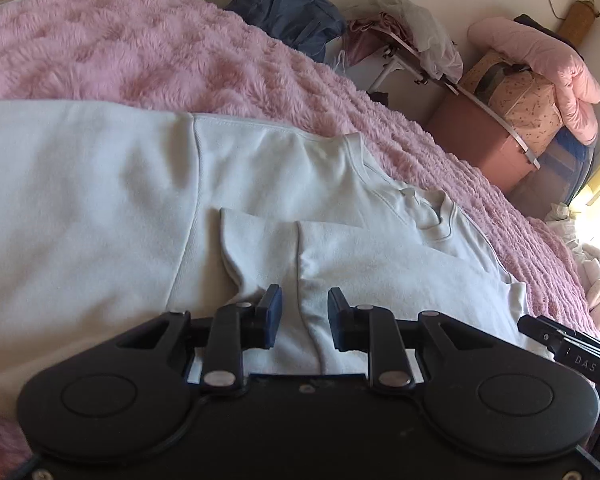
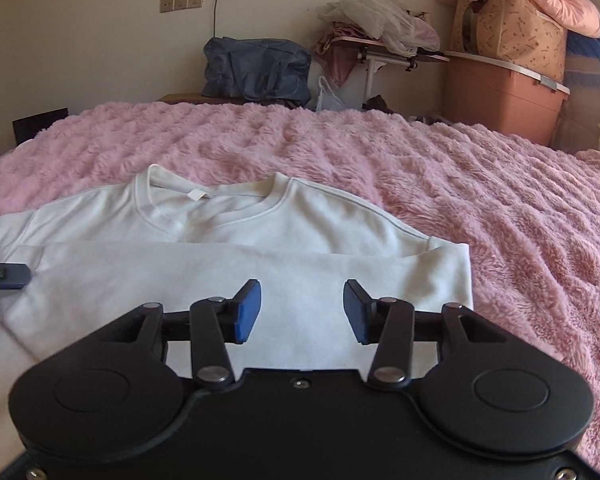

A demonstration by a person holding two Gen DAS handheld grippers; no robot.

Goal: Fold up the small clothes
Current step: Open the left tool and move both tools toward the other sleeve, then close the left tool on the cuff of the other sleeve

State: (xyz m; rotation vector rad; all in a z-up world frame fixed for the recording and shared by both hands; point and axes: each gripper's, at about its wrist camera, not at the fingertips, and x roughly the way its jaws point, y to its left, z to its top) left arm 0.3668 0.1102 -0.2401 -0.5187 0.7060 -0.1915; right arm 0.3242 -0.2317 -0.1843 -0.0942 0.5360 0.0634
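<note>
A white sweatshirt [image 1: 100, 200] lies flat on the pink fluffy blanket [image 1: 140, 40], neck opening [image 2: 204, 204] facing the far side. One sleeve [image 2: 220, 276] is folded across the chest. My left gripper [image 1: 305, 312] is open just above the folded sleeve's cuff edge, holding nothing. My right gripper [image 2: 302, 312] is open over the folded sleeve near the sweatshirt's right edge, holding nothing. The right gripper's tip shows at the right edge of the left wrist view [image 1: 540, 330]; the left gripper's tip shows at the left edge of the right wrist view [image 2: 8, 274].
The pink blanket [image 2: 460, 200] covers the bed. Beyond it stand a dark blue bag [image 2: 256, 68], a small table piled with clothes [image 2: 380, 36], a brown storage bin [image 2: 500, 96] with a patterned bag and pink duvet on top.
</note>
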